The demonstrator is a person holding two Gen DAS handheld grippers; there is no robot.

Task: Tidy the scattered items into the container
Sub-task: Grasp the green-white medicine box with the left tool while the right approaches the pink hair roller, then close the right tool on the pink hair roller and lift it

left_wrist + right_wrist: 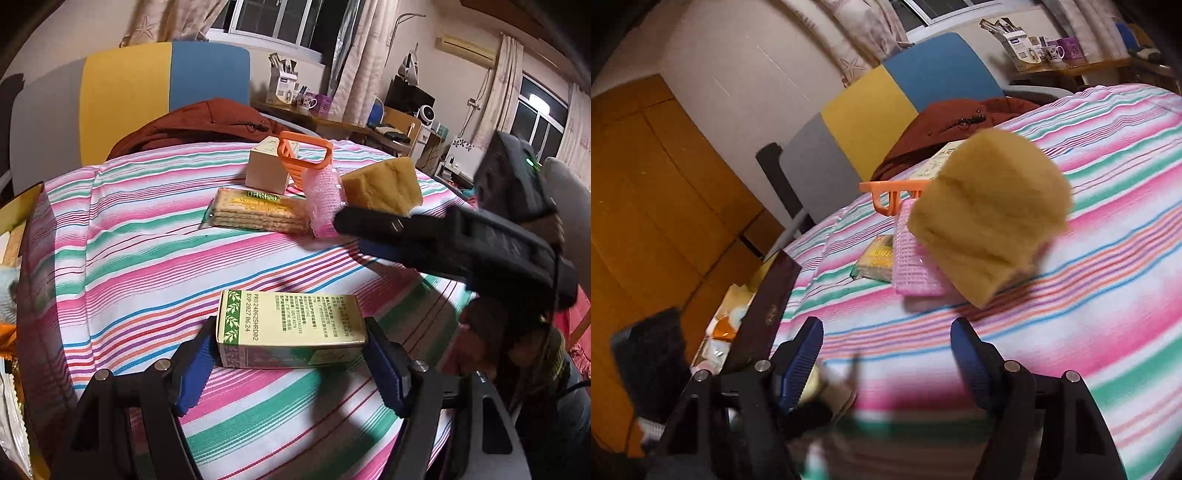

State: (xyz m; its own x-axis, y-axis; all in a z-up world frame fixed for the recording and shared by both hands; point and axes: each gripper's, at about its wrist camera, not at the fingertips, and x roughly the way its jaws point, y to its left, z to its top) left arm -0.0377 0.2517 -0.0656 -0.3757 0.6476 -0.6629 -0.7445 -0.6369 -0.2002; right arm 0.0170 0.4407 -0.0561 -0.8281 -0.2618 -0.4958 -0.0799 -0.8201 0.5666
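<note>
My left gripper (pixel 290 350) is shut on a green-and-cream box (pixel 291 326), its blue pads against both ends, low over the striped cloth. My right gripper (pixel 886 354) is open and empty; in the left wrist view it reaches in from the right (pixel 351 229) toward a yellow sponge (pixel 382 186). The sponge (pixel 986 221) lies ahead of its fingers, beside a pink mesh scrubber (pixel 912 258). A cracker pack (pixel 258 210), a beige box (pixel 267 170) and an orange plastic holder (pixel 299 155) lie beyond. The dark container (pixel 768 302) stands at the table's left edge with items inside.
The striped tablecloth (pixel 147 258) covers the table. A red-brown jacket (pixel 207 125) lies on a yellow, blue and grey chair (pixel 147 92) behind the table. A cluttered desk (pixel 317 110) stands far back. A wooden cabinet (pixel 646 184) is at the left.
</note>
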